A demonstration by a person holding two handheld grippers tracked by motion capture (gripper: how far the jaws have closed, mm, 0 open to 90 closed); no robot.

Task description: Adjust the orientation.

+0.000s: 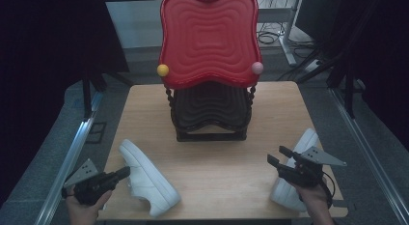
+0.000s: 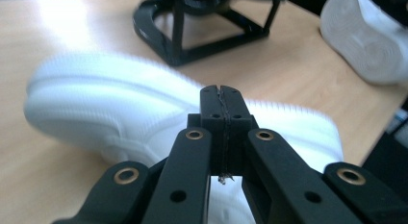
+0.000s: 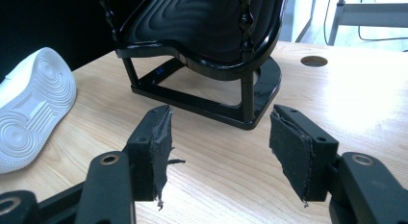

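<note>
Closed tight with nothing between the pads, left gripper (image 2: 222, 96) nosing at the near white sneaker (image 1: 147, 176) on the front-left of the wooden table (image 1: 212, 162). Spread wide and empty, right gripper (image 3: 219, 137) hovering beside the second white sneaker (image 1: 294, 181), tipped on its side at the front-right edge, sole showing. Black-and-red two-tier shoe rack (image 1: 210, 75) well apart, at the back.

Risks, as judged: shut jaws merely pushing the near shoe toward the front edge rather than gripping; smooth leather slipping from frayed pads; tilted second shoe sliding off the table if nudged; a lifted shoe clipping the rack's twisted posts.
</note>
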